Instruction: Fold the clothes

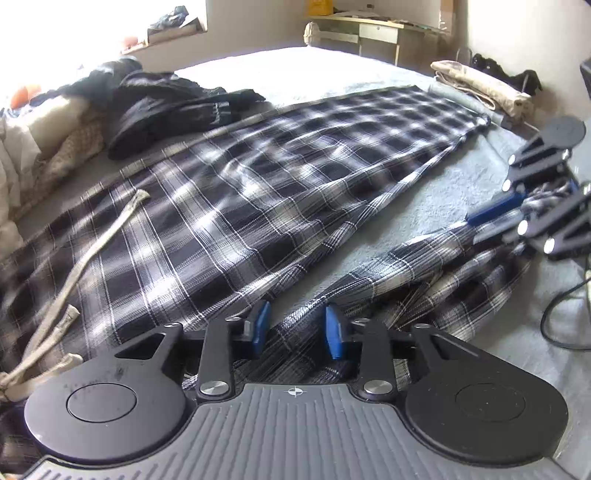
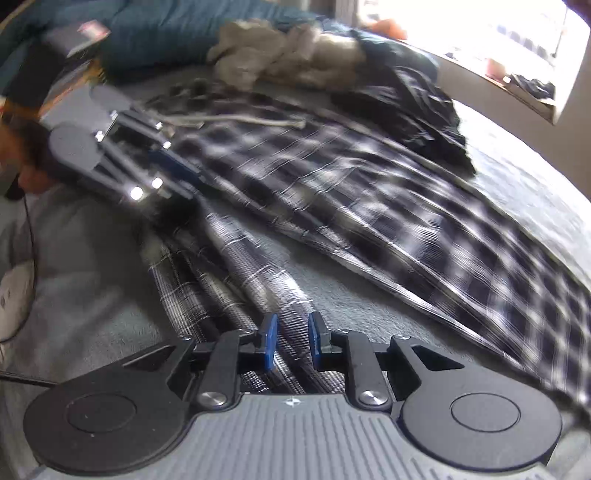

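Note:
Black-and-white plaid trousers (image 1: 258, 192) lie on the grey bed (image 1: 443, 177), one leg spread flat on the diagonal. Their beige drawstring (image 1: 92, 251) trails at the waist end. The other leg (image 1: 406, 273) is bunched into a narrow ridge along the near edge. My left gripper (image 1: 297, 330) has that ridge filling the gap between its blue pads, close to the waist. My right gripper (image 2: 293, 341) pinches the same leg (image 2: 229, 266) further along. In the left wrist view the right gripper (image 1: 495, 218) shows at the right with cloth gathered in it. The left gripper (image 2: 177, 173) appears blurred in the right wrist view.
A heap of dark clothes (image 1: 166, 107) and pale blankets (image 1: 55, 147) lie beyond the trousers. Folded beige clothes (image 1: 480, 88) sit at the far right corner. A black cable (image 1: 561, 306) loops on the sheet at the right. A desk (image 1: 369, 29) stands past the bed.

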`<state>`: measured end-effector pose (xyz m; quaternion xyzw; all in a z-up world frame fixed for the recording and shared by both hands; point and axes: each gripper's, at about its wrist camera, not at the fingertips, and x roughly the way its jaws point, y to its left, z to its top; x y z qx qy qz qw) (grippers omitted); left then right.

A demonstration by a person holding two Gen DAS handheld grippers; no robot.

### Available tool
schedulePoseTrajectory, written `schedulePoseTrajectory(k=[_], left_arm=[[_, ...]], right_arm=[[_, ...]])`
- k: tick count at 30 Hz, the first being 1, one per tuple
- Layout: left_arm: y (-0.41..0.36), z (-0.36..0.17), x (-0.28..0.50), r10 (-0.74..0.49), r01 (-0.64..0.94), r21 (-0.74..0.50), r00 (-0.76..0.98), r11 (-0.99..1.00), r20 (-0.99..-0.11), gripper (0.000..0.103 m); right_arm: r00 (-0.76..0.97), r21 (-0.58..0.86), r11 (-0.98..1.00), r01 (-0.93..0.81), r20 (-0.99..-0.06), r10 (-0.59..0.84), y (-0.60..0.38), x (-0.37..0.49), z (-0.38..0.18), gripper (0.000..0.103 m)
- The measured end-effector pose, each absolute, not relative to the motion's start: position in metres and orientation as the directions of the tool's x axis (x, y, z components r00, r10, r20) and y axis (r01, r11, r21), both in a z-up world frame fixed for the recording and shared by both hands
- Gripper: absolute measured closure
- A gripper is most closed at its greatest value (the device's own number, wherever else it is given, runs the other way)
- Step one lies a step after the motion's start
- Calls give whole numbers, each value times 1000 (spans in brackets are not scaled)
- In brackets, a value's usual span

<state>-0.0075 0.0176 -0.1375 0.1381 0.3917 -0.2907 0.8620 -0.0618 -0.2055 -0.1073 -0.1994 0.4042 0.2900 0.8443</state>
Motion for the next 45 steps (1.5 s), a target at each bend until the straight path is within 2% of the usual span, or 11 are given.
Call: schedulePoseTrajectory(k=[5, 11, 13, 15, 17, 19, 22, 24, 31, 40, 45], left_arm=[[14, -137, -8, -393, 603, 6, 527, 797, -754, 92], [18, -133, -10, -401, 587, -9, 542, 809, -739, 98], [19, -130, -10, -408, 583, -17, 547, 812, -731, 99], [21, -125, -11, -420, 580, -31, 551, 814, -721, 101], [24, -119, -13, -431, 580, -42, 553, 814, -713, 101], [26, -113, -16, -449, 586, -58, 550, 808, -704, 101], [34, -104, -28, -492, 602, -102, 531, 792, -690, 101], [40, -100, -37, -509, 608, -127, 510, 783, -693, 103], [75, -94, -67, -601, 547, -363, 352, 754, -718, 103], [101, -138, -106, -583, 379, -494, 167, 783, -795, 102], [125, -151, -115, -545, 244, -499, 183, 832, -818, 85]], right_arm=[[527, -136, 769, -625, -800, 287, -199, -49, -119, 85], [521, -69, 776, -627, -778, 352, -205, -47, -109, 89], [517, -68, 756, -651, -769, 376, -201, -51, -107, 82], [524, -97, 737, -668, -765, 374, -194, -52, -108, 58], [521, -108, 720, -686, -763, 383, -188, -53, -110, 56], [521, -115, 707, -698, -759, 391, -184, -53, -111, 62], [521, -96, 711, -696, -750, 408, -185, -53, -106, 96], [468, -10, 696, -718, -747, 472, -192, -53, -97, 101], [175, 215, 469, -857, -734, 656, -205, -76, -71, 101], [-206, 442, 249, -862, -752, 626, -162, -116, -115, 101], [-239, 440, 266, -858, -799, 551, -142, -129, -148, 101]])
